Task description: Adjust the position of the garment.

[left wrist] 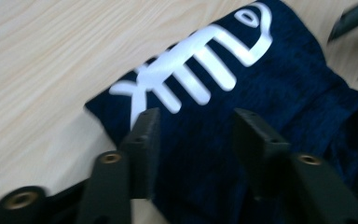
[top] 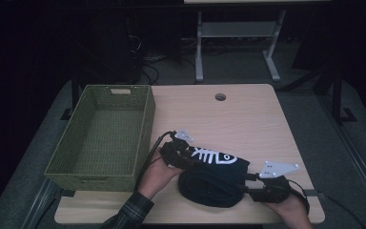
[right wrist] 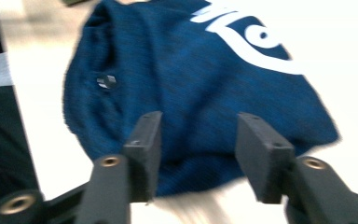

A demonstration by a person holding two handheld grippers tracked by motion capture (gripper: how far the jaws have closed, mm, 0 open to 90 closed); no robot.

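Observation:
A dark blue folded garment [top: 209, 186] with a white fish-skeleton print [top: 214, 156] lies near the front edge of the wooden table [top: 248, 119]. My left gripper [top: 189, 155] is at the garment's left end, held in a hand. In the left gripper view its jaws [left wrist: 196, 135] stand open over the printed cloth [left wrist: 261, 79], with the pads not pressing on it. At the garment's right end is my right gripper [top: 248, 183]. Its jaws [right wrist: 198, 140] are also open, above the cloth's near edge [right wrist: 191, 70]. A small round snap [right wrist: 106, 81] shows on the fabric.
A green woven basket [top: 145, 124] stands on the table's left side, right beside my left hand. A round cable hole [top: 220, 97] sits at the table's far edge. A desk frame [top: 238, 33] stands on the floor beyond.

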